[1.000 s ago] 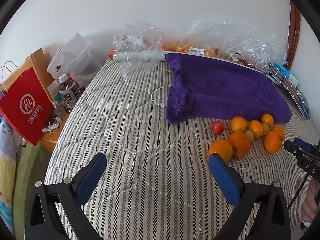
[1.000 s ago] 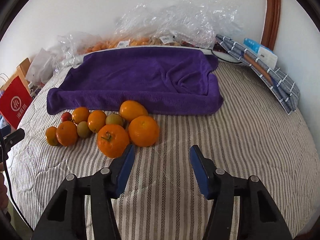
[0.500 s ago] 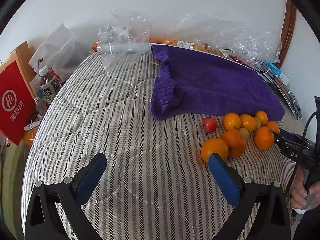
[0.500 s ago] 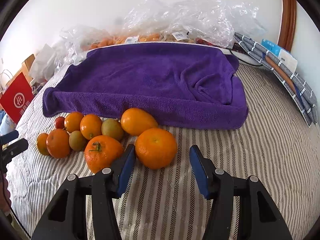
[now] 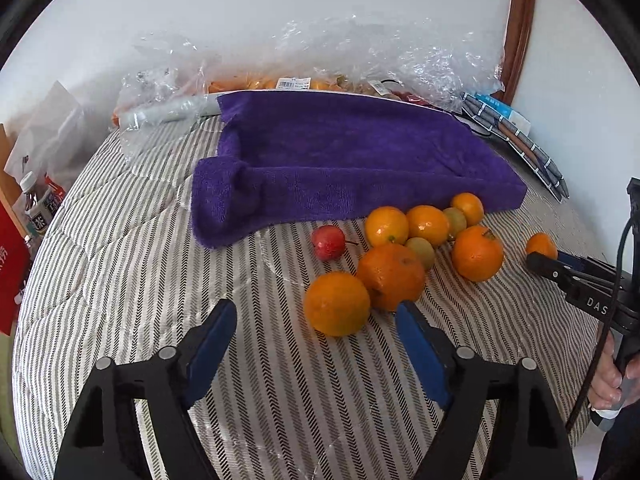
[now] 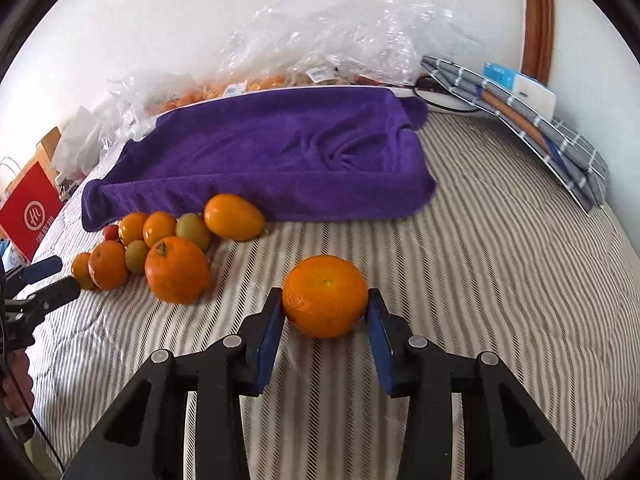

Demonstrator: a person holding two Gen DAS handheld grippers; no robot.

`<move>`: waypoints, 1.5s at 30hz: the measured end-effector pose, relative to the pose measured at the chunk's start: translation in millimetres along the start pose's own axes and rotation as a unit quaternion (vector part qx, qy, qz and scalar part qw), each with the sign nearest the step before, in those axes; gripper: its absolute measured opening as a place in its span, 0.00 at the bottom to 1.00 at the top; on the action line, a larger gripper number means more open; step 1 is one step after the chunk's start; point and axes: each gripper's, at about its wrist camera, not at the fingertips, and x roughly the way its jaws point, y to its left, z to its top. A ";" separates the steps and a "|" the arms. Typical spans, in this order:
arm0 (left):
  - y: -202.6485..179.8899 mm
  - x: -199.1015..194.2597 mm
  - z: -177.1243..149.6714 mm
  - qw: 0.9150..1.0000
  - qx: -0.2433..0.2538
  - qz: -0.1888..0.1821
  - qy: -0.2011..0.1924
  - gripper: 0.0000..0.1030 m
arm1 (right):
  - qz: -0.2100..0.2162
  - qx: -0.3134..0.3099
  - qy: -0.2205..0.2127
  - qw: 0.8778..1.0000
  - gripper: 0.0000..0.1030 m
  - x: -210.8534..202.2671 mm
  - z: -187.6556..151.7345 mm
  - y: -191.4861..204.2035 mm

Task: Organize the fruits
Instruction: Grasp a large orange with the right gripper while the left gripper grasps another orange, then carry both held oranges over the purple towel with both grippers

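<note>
A pile of oranges [image 5: 390, 276], small green fruits and one red fruit [image 5: 328, 243] lies on the striped bedcover in front of a purple towel [image 5: 360, 160]. My left gripper [image 5: 316, 328] has its jaws closing, with the nearest orange [image 5: 337, 303] between the fingertips and the pads clear of it. The right gripper [image 6: 325, 320] is closing on a single orange [image 6: 325, 296], both blue pads touching its sides, to the right of the pile [image 6: 176, 268]. In the left wrist view that orange [image 5: 541, 245] sits at the right gripper's [image 5: 554, 260] tips.
Clear plastic bags [image 6: 340, 32] with more fruit line the wall behind the towel [image 6: 280, 152]. A folded checked cloth [image 6: 532, 120] lies at the back right. A red paper bag [image 6: 32, 216] and bottles [image 5: 40, 208] stand off the left edge. A hand [image 5: 612, 380] holds the right gripper.
The left gripper came closer to the pile and its jaws narrowed around the nearest orange. The right gripper's jaws closed onto an orange, which now sits apart from the pile.
</note>
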 end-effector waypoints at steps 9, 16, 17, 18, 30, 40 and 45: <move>0.5 -0.3 -2.0 0.999 -0.012 -0.047 -0.008 0.34 | -0.001 0.000 -0.012 1.000 0.39 -12.2 -11.9 -5.2; 13.1 -10.8 -3.0 0.999 -0.031 -0.027 -0.013 0.34 | 0.001 0.000 -0.016 1.000 0.39 -15.5 -11.4 -1.9; 15.8 -12.4 -2.0 0.999 -0.034 -0.023 -0.015 0.34 | -0.001 0.001 -0.017 1.000 0.39 -16.4 -10.8 -2.1; 17.8 -14.4 -1.4 0.999 -0.037 -0.022 -0.016 0.34 | -0.003 0.003 -0.018 1.000 0.39 -17.2 -10.1 -2.3; 22.1 -22.4 -0.9 0.999 -0.040 -0.022 -0.023 0.34 | -0.008 0.011 -0.034 0.999 0.39 -30.9 0.9 -2.7; 19.7 -35.7 33.7 0.998 -0.049 -0.005 -0.039 0.34 | -0.002 0.002 -0.056 0.998 0.39 -47.3 33.1 2.5; 18.6 -40.3 64.3 0.997 -0.050 0.001 -0.056 0.34 | 0.002 -0.005 -0.072 0.997 0.39 -51.6 59.0 5.8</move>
